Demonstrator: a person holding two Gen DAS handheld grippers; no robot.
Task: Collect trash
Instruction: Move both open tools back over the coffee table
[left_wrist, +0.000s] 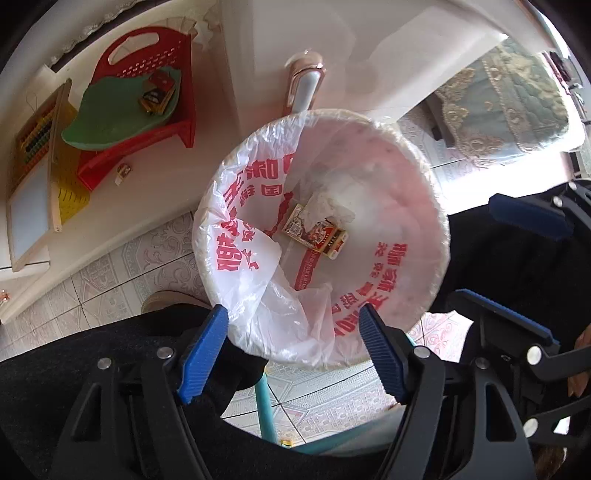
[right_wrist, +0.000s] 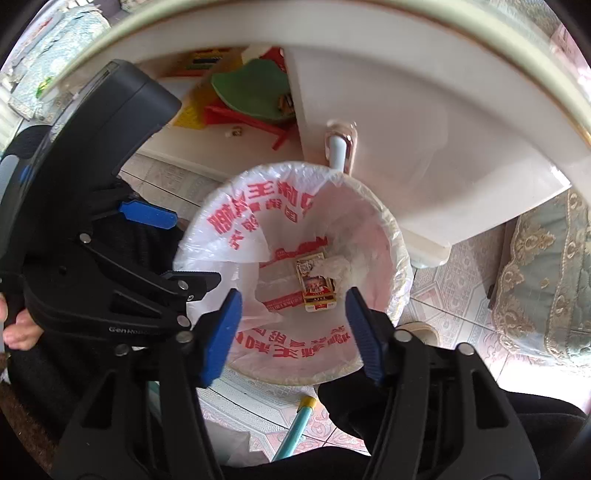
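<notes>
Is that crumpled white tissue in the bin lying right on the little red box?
Touching. In the left wrist view the crumpled tissue overlaps the upper edge of the red box at the bottom of the lined bin, covering part of it; the right wrist view agrees.

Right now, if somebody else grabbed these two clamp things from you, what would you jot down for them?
Left gripper: open, empty, above the bin's near rim.
Right gripper: open, empty, also over the bin.
Bin: lined with a white bag with red print, on the tiled floor beside a white cabinet.
Done: a red and gold pack and a crumpled tissue lie at the bottom of the bag.
Left: possibly a similar small box on the green board on the red stool, and a small scrap on the ledge beside it. Check whether those count as trash.
</notes>
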